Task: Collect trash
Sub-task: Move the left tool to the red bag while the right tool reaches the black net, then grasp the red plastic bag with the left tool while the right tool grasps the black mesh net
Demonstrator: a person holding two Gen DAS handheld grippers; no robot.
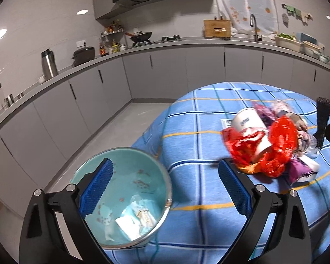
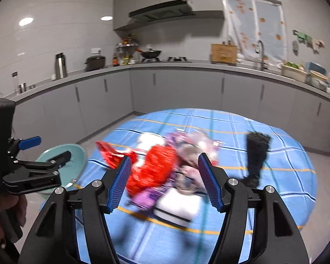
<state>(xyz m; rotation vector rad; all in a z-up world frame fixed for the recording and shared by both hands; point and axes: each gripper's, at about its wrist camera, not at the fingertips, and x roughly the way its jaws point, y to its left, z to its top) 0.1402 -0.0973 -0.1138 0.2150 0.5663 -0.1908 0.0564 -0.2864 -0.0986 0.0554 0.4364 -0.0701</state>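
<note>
Both tools open, trash heaped on the tabletop

Nearest us, our left tool (image 1: 165, 183) gapes wide and empty above the bin (image 1: 129, 198) beside the tabletop (image 1: 198, 132); our right tool (image 2: 164, 183) stands partly open, gripping nothing, with the trash pile (image 2: 160, 171) just beyond it on the tabletop, a brush (image 2: 256, 154) right of the pile.

A table with a blue checked cloth (image 1: 198, 145) carries a trash pile (image 1: 268, 145) toward two o'clock.
</note>
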